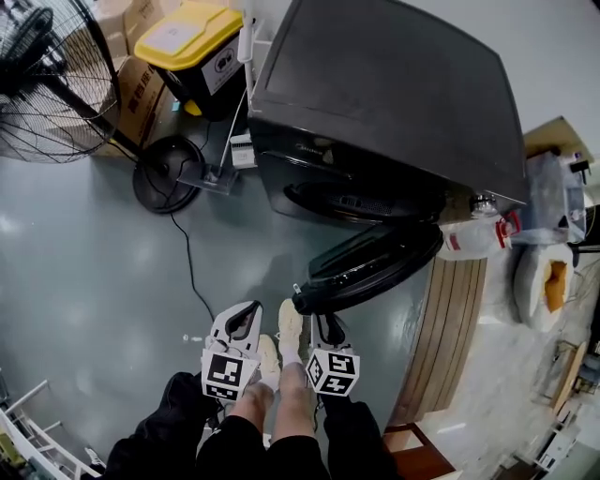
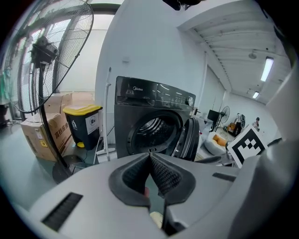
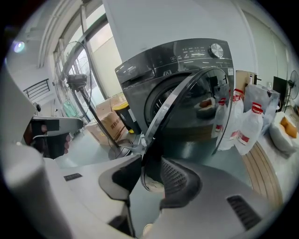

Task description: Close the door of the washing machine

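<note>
Black wire-cage floor fan (image 1: 42, 75) far left. Left tool (image 2: 149, 158) tilted down, ribbed pads pressed together, empty. Right tool (image 3: 150, 163) tilted down, clamped on rim of round dark glass door (image 1: 375, 262), which hangs open off the glossy dark-grey washing machine (image 1: 394, 103).

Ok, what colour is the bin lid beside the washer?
The lid is yellow; best in the head view.
</note>
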`<move>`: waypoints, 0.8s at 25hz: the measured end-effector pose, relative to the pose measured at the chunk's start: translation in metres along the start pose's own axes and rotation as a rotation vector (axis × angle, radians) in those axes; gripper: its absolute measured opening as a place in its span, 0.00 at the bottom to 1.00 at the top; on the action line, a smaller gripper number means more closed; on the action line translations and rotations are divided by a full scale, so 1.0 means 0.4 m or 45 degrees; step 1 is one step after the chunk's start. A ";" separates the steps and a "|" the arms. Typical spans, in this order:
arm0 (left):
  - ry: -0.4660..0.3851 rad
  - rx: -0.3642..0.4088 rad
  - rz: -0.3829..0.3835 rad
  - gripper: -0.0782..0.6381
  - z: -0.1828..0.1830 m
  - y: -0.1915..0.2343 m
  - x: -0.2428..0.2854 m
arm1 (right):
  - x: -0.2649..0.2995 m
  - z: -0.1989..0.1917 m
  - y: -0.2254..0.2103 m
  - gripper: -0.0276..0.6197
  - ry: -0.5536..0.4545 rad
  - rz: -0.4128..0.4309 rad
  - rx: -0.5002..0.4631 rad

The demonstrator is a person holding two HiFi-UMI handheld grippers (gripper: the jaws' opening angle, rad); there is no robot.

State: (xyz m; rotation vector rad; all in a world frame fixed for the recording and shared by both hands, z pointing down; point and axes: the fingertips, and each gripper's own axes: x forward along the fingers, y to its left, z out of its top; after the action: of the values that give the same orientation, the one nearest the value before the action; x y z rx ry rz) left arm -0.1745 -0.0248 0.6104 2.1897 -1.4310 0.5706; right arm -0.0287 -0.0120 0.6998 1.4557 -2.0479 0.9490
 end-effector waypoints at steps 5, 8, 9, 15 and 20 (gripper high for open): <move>0.002 -0.003 0.031 0.14 0.022 0.035 0.008 | 0.034 0.038 0.021 0.26 0.000 0.021 -0.039; 0.004 -0.008 0.049 0.14 0.036 0.059 0.020 | 0.060 0.069 0.039 0.26 -0.014 0.036 -0.116; 0.005 -0.010 0.058 0.14 0.038 0.070 0.023 | 0.073 0.080 0.049 0.26 -0.017 0.042 -0.151; 0.006 -0.040 0.096 0.14 0.045 0.120 0.037 | 0.146 0.132 0.084 0.23 -0.006 0.067 -0.242; -0.024 -0.079 0.117 0.14 0.084 0.143 0.042 | 0.183 0.174 0.089 0.19 -0.010 0.058 -0.275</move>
State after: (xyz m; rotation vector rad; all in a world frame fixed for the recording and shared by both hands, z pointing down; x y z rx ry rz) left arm -0.2179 -0.0769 0.6015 2.0956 -1.5450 0.5312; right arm -0.0849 -0.1030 0.6951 1.3061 -2.1232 0.7147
